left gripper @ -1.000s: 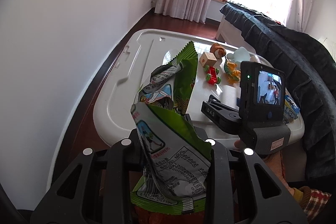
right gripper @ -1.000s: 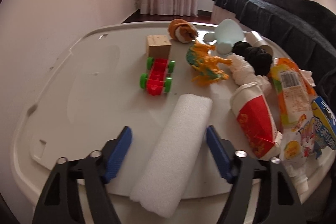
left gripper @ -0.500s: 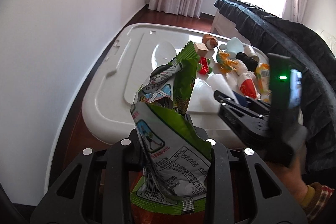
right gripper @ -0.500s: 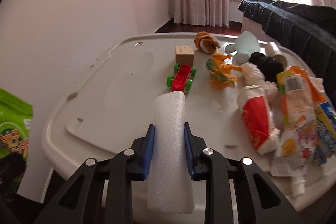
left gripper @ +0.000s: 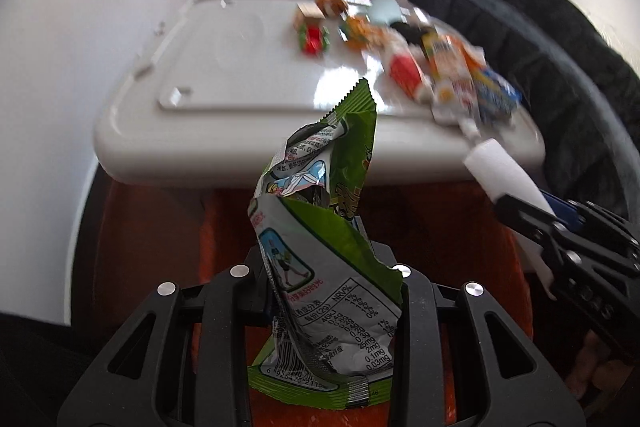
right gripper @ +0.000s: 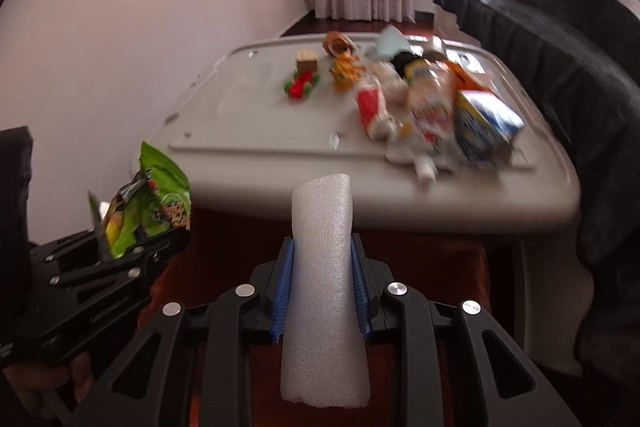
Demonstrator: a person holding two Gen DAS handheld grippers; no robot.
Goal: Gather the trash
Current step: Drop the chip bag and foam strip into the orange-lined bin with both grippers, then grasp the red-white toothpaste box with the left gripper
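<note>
A crumpled green snack wrapper (left gripper: 332,211) stands up between the black fingers of my left gripper (left gripper: 324,267), which is shut on it. The right wrist view shows that left gripper (right gripper: 132,251) and its wrapper (right gripper: 156,203) low at the left. My right gripper (right gripper: 322,279) is shut on a white foam roll (right gripper: 322,227), its blue pads pressing both sides. In the left wrist view the foam roll (left gripper: 500,167) sticks out of the right gripper (left gripper: 532,203) at the right. Both grippers hang in front of the white table (right gripper: 248,115), off its near edge.
On the table lie a red-and-white wrapper (right gripper: 370,103), a printed pouch (right gripper: 430,103) and a blue packet (right gripper: 484,123), beside a red toy car (right gripper: 302,85) and an orange toy (right gripper: 346,71). A dark sofa (right gripper: 560,59) borders the right. A reddish-brown surface (right gripper: 248,239) lies below.
My right gripper closed on the foam roll, lifted it off the table and drew back past the near edge. My left gripper also drew back and sank, still holding the wrapper.
</note>
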